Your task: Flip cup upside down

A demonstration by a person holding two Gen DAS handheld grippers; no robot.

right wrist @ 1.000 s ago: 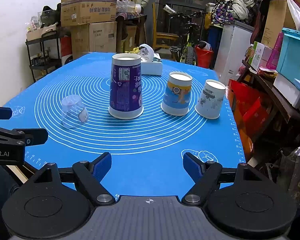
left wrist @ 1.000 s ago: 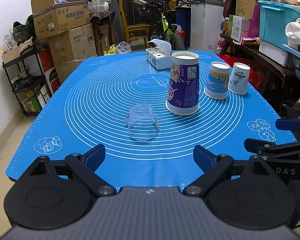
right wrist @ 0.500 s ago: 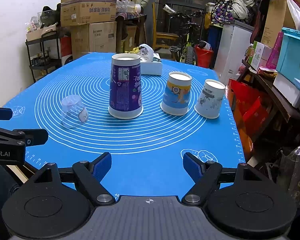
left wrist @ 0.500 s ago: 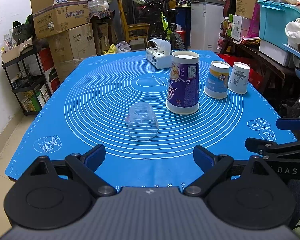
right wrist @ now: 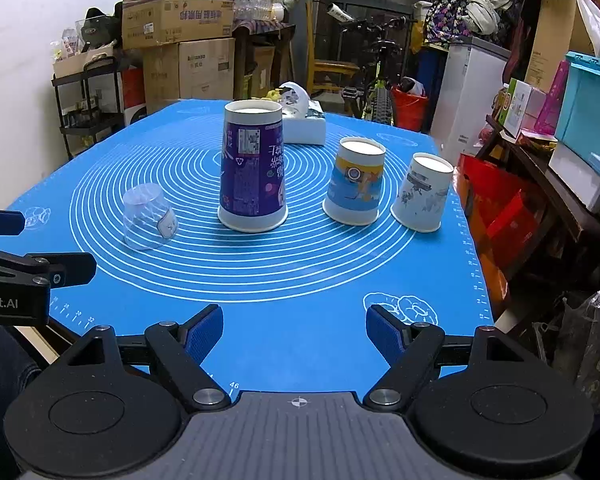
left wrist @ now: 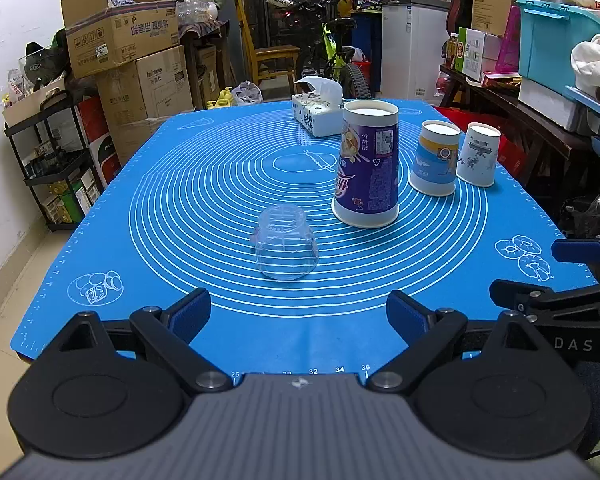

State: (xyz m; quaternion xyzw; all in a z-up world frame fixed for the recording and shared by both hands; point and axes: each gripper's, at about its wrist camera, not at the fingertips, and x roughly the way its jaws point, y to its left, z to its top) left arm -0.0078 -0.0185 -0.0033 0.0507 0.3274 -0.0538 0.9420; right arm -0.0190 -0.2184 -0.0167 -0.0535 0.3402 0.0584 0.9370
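Note:
A small clear plastic cup (left wrist: 286, 243) stands upside down on the blue mat (left wrist: 204, 200); it also shows in the right wrist view (right wrist: 148, 222). A tall purple cup (left wrist: 367, 168), a blue-and-yellow cup (left wrist: 435, 158) and a white printed cup (left wrist: 478, 155) stand upside down to its right. They show in the right wrist view too: purple (right wrist: 253, 172), blue-and-yellow (right wrist: 355, 182), white (right wrist: 421, 192). My left gripper (left wrist: 299, 314) is open and empty, short of the clear cup. My right gripper (right wrist: 295, 334) is open and empty near the mat's front edge.
A white tissue box (left wrist: 316, 114) sits at the far side of the mat. Cardboard boxes (left wrist: 128, 40) and a black shelf (left wrist: 56, 160) stand at the left. A bench with bins (left wrist: 548, 48) runs along the right. A bicycle (left wrist: 332, 60) stands behind the table.

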